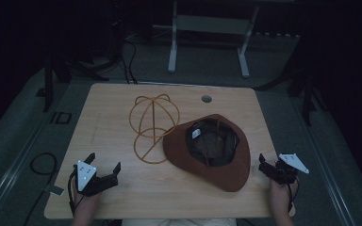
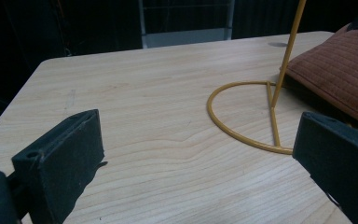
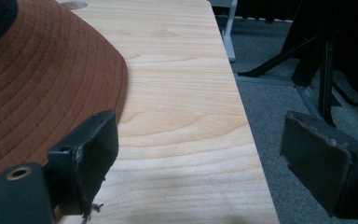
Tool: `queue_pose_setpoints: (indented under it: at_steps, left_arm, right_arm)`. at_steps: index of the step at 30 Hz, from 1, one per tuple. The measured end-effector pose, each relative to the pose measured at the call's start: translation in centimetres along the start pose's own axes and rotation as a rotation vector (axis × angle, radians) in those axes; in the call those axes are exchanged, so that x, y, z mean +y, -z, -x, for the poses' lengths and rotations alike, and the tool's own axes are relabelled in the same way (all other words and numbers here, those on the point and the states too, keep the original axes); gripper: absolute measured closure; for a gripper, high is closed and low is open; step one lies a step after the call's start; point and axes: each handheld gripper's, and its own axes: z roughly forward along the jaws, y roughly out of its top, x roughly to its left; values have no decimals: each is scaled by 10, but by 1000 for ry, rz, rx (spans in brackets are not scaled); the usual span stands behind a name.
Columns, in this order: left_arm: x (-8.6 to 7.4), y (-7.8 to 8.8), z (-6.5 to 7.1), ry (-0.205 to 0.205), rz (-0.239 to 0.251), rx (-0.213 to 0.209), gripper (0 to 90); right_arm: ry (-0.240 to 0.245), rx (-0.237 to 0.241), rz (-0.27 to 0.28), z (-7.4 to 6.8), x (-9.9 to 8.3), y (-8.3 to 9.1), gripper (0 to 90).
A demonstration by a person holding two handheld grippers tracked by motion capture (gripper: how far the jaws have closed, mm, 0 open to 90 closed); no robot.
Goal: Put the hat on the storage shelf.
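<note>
A brown brimmed hat lies crown-down on the wooden table, its dark lining facing up. A yellow wire hat stand stands just left of it, its ring base touching the brim. My left gripper rests open near the front left edge, aimed toward the stand. In the left gripper view the gripper frames bare wood, with the stand's base ring and the hat's brim ahead on the right. My right gripper is open beside the hat's right brim. In the right gripper view the gripper has its left jaw against the brim.
A round cable hole sits near the table's back edge. Behind the table a white-legged frame stands on the grey carpet. Cables loop on the floor at left. The table's right edge runs between the right jaws.
</note>
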Motion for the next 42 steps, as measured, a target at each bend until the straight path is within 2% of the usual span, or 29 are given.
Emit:
queue_pose_setpoints:
  at_steps: [5,8,10,13,16,17,18,20,21,24,29,33,34,35,36,37,39,42]
  left_arm:
    - [0,0,1,-7,-1,2,25]
    - [0,0,2,-9,-9,9,25]
    - [0,0,2,-6,-8,9,25]
    - [1,1,2,10,-8,1,25]
    - [2,1,3,0,-23,2,25]
    - [2,1,3,0,-26,-5,25]
    - [2,2,4,-8,-28,1,25]
    - [2,2,6,-17,-30,-1,25]
    - [2,3,6,-23,-25,-1,25]
    - [3,3,7,-27,-17,1,25]
    - [4,3,9,-3,-11,-22,26]
    - [5,3,11,4,-39,-42,40]
    - [6,3,12,2,-53,-43,40]
    - [6,3,12,-3,-71,-40,45]
    - [6,3,12,5,-78,-46,45]
    - [7,3,13,14,-86,-53,44]
    - [7,2,13,25,-100,-67,38]
    - [8,2,15,17,-109,-87,34]
  right_arm:
    - [7,-5,-4,-2,0,1,119]
    - [-4,6,-20,-2,0,1,125]
    - [-30,35,-31,-1,1,3,125]
    - [-30,62,-41,-6,7,8,124]
    - [8,92,-47,-11,14,11,125]
    - [8,92,-47,-11,14,11,125]
    - [39,94,-39,-14,21,14,125]
    - [54,94,-24,-16,28,17,124]
    - [54,94,-24,-16,28,17,124]
    - [72,113,-3,-21,42,22,124]
    - [76,153,-28,-26,58,20,126]
    - [78,172,-30,-29,67,18,126]
    - [88,182,-31,-31,70,17,126]
    - [121,192,-56,-34,77,14,126]
    - [121,192,-56,-34,77,14,126]
    - [146,200,-65,-36,83,12,126]
    - [152,211,-70,-38,88,9,126]
    - [153,215,-61,-41,95,5,125]
